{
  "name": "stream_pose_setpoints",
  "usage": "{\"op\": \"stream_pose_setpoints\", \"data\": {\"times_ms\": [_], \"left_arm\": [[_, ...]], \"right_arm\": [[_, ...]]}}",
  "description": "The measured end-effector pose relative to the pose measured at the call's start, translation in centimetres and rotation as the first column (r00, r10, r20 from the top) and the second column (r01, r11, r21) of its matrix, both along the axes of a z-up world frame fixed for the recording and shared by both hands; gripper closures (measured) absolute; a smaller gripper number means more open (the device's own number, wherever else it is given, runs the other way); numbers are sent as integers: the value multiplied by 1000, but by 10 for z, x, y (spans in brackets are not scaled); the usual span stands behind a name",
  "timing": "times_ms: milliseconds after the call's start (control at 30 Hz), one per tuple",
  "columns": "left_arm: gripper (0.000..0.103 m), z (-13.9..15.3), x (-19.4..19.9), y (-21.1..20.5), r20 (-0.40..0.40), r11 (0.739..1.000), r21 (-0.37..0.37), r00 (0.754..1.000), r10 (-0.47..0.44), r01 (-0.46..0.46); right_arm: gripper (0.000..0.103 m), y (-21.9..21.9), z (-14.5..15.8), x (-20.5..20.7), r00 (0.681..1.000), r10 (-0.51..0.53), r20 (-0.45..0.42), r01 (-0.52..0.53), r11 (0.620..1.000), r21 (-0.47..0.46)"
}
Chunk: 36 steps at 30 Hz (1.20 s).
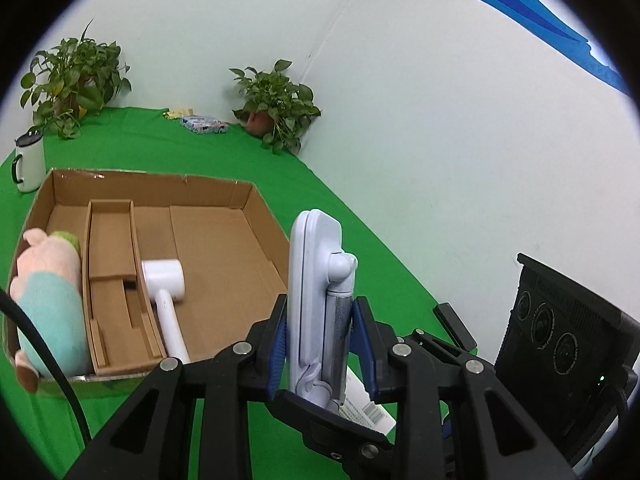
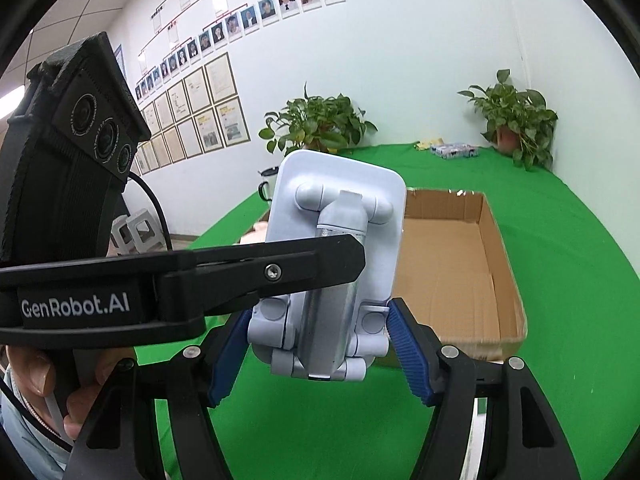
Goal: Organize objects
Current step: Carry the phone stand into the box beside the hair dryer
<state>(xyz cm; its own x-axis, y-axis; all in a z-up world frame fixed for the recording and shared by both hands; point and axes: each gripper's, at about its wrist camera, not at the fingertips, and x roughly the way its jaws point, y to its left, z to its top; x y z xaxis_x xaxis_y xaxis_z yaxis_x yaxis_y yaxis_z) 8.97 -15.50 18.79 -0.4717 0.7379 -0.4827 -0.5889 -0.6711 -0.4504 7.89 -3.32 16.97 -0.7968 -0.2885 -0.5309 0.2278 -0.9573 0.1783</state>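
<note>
Phone stand (image 1: pixel 316 300), pale lavender, folded, held upright above the green tabletop (image 1: pixel 240 156), just right of the cardboard box (image 1: pixel 256 208). Left gripper (image 1: pixel 322 344) clamps it, blue pads pressed to its flat plate on one side and its grey post on the other. Right wrist view shows the same stand (image 2: pixel 332 264) from its hinged back. Right gripper (image 2: pixel 320 354) sits at the stand's lower end, blue pads flanking the hinge knuckles; cannot tell whether they touch or squeeze. The left gripper's black finger crosses in front of the stand in that view.

Box open-topped, holding a plush toy (image 1: pixel 48 300) in its left compartment and a white hair dryer (image 1: pixel 166 296) beside the divider. White mug (image 1: pixel 30 164) beyond the box's far-left corner. Two potted plants (image 1: pixel 276 108) along the far wall, small packets (image 1: pixel 204 124) between them.
</note>
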Motion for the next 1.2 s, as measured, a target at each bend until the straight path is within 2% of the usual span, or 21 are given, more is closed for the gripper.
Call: {"op": "stream_pose_setpoints", "data": {"times_ms": [333,600,733,933,1200], "left_arm": [[74,8,-34,5,-1,1000,5,1000,26,-26],[74,-6,-66,16,38,999,-19,998,40,-39],[74,-22,-82,20,76,998,-30,996,51,-49],[76,-55,-108,20,176,998,-29,983,54,-49],[77,-101,-140,24,321,997,-46,944,76,-64]], "right_arm": [[39,7,19,-43,1000,-1,-7,1,1000,-4],[39,24,10,-87,999,2,51,0,999,-37],[39,33,-7,-106,995,18,100,-13,999,-50],[39,51,-42,-143,975,52,215,-30,994,-103],[39,70,-98,-188,930,112,350,-54,984,-172]]}}
